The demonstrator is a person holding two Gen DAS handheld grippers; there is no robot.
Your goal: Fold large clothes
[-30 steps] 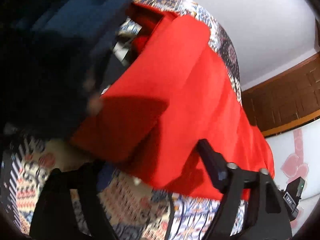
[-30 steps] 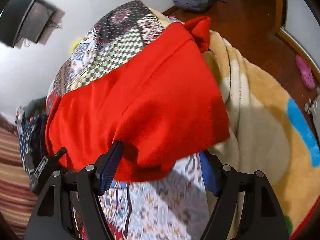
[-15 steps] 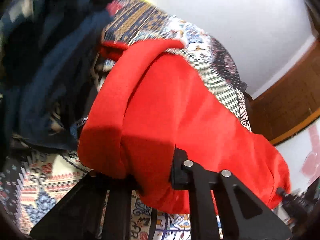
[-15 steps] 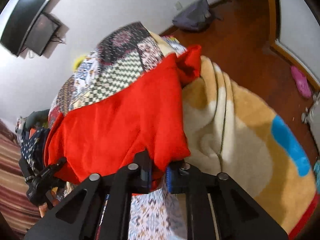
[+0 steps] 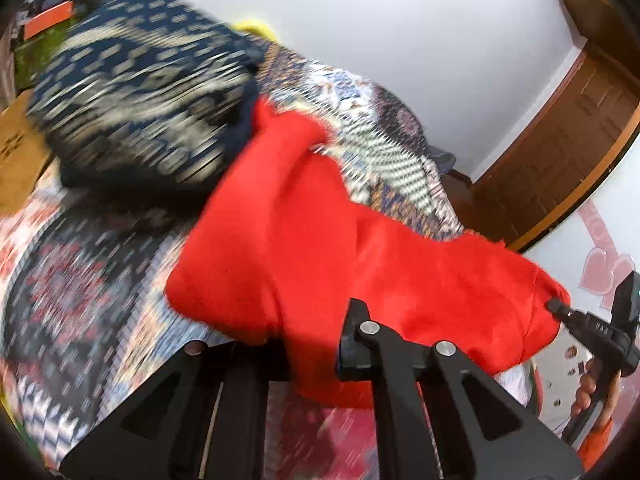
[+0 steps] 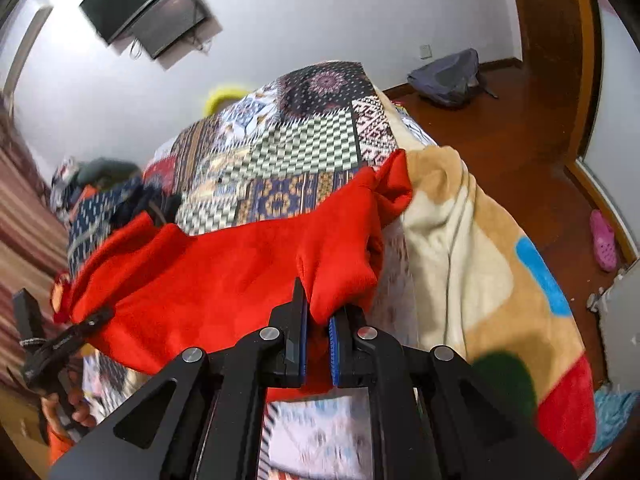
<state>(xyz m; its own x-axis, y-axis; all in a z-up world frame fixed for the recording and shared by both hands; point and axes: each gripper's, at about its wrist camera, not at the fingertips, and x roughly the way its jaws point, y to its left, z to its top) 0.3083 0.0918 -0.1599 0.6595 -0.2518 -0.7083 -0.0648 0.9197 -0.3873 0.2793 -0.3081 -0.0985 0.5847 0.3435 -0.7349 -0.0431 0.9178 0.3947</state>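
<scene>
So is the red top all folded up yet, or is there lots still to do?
Not yet. Done: both grippers have caught an edge of the red garment. In hand: the right gripper and the left gripper are each shut on it, holding it bunched above the patchwork bedspread. Left: no neat fold shows, so it needs laying flat, folding and smoothing.

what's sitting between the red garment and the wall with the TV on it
In the right wrist view, a patchwork bedspread covers the stretch beyond the red garment, with something yellow at its far edge before the wall.
</scene>
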